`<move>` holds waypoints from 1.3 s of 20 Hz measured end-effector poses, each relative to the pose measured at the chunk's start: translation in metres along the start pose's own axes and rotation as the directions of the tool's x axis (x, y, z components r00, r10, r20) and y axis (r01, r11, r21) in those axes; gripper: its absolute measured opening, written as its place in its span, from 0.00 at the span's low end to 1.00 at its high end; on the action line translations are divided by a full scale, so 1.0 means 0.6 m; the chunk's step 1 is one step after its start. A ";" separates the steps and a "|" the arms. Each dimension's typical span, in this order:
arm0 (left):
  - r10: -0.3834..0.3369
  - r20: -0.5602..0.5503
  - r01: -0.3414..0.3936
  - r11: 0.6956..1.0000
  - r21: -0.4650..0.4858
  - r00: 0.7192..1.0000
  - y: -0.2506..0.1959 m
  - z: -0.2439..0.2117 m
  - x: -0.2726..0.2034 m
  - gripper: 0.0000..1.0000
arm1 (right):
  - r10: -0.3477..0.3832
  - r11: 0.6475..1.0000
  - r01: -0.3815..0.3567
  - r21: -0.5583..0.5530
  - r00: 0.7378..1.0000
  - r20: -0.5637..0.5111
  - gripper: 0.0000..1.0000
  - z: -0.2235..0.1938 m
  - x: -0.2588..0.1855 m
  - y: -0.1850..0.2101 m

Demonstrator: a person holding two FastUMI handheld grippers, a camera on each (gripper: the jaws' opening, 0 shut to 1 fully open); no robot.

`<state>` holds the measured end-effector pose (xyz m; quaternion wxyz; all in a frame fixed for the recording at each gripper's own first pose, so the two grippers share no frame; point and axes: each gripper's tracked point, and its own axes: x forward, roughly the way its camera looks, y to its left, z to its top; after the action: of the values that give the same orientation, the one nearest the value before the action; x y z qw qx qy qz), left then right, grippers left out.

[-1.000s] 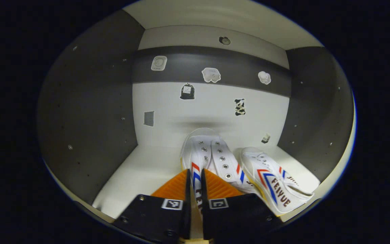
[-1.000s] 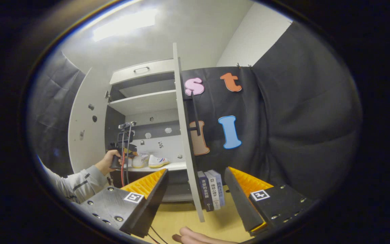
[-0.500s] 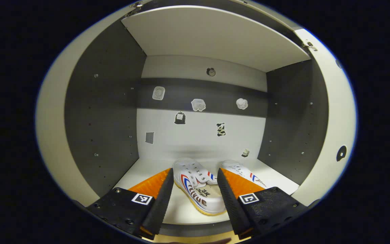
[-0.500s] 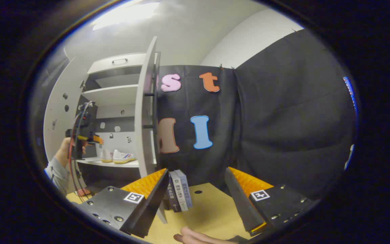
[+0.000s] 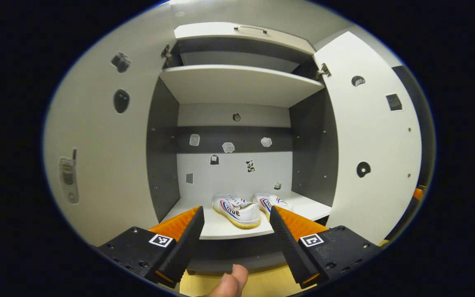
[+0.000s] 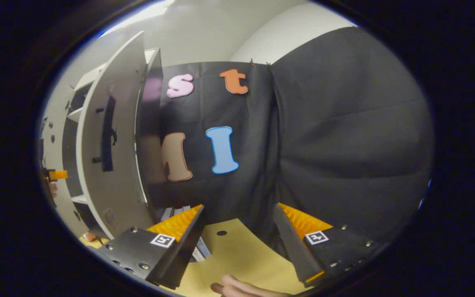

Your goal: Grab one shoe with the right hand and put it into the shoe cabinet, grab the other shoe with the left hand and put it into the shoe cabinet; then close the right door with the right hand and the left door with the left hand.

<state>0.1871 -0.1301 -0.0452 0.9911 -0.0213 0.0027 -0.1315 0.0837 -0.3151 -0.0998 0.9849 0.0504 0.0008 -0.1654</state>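
Two white canvas shoes with red and blue stripes stand side by side on the cabinet's lower shelf (image 5: 221,227): one shoe (image 5: 237,210) in the middle, the other shoe (image 5: 273,203) just right of it. My left gripper (image 5: 236,209) is open in front of the shelf, outside the cabinet, holding nothing. Both doors stand open: the left door (image 5: 97,144) and the right door (image 5: 369,136). My right gripper (image 6: 238,208) is open and holds nothing, to the right of the right door's outer face (image 6: 116,165), which carries a dark bar handle (image 6: 107,136).
An upper shelf (image 5: 237,82) and a top drawer (image 5: 245,33) sit above the shoes. Books (image 6: 198,252) stand on the yellow surface (image 6: 237,251) by the right door's foot. A thumb (image 5: 231,282) shows under the left gripper. Black cloth (image 6: 336,144) hangs behind.
My left gripper opened, let go of the shoe on the shelf and drew back out of the cabinet. The right gripper swung to the outer side of the right door, staying open.
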 end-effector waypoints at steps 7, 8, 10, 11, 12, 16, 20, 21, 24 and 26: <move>-0.176 -0.060 0.177 0.984 0.013 0.982 -0.031 -0.063 -0.218 0.96 | 0.099 0.994 -0.100 -0.047 0.995 -0.026 0.99 0.095 0.084 0.006; -0.172 -0.066 0.173 0.985 0.015 0.983 -0.024 -0.070 -0.242 0.96 | 0.126 0.990 -0.127 -0.062 0.992 -0.027 0.99 0.099 0.087 0.011; -0.190 -0.068 0.190 0.982 0.005 0.980 -0.020 -0.083 -0.278 0.97 | 0.183 0.979 -0.185 -0.079 0.982 -0.035 0.99 0.114 0.101 0.039; -0.190 -0.074 0.190 0.982 -0.005 0.979 -0.013 -0.091 -0.294 0.97 | 0.200 0.976 -0.203 -0.078 0.979 -0.037 0.99 0.121 0.107 0.053; -0.184 -0.072 0.183 0.983 -0.013 0.980 -0.002 -0.096 -0.308 0.97 | 0.214 0.973 -0.217 -0.077 0.976 -0.045 0.99 0.122 0.110 0.065; -0.147 -0.080 0.146 0.989 -0.026 0.986 0.040 -0.118 -0.357 0.97 | 0.283 0.955 -0.288 -0.065 0.956 -0.083 0.99 0.114 0.105 0.125; -0.104 -0.063 0.108 0.993 0.056 0.993 0.072 -0.100 -0.403 0.97 | 0.279 0.959 -0.283 -0.024 0.955 -0.106 0.98 0.122 0.100 0.167; -0.096 -0.051 0.099 0.993 0.060 0.994 0.076 -0.093 -0.413 0.95 | 0.292 0.955 -0.296 -0.027 0.950 -0.107 0.99 0.124 0.090 0.185; -0.086 -0.026 0.087 0.994 0.069 0.996 0.084 -0.076 -0.448 0.97 | 0.335 0.937 -0.343 -0.060 0.936 -0.108 0.99 0.124 0.056 0.235; -0.061 -0.018 0.062 0.995 0.074 0.998 0.102 -0.071 -0.470 0.99 | 0.333 0.936 -0.344 -0.078 0.935 -0.123 0.99 0.117 0.045 0.252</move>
<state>-0.0698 0.0005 -0.0905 0.9866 0.0166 0.0049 -0.1622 0.1574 -0.1886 -0.0156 0.9985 0.0100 0.0533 0.0098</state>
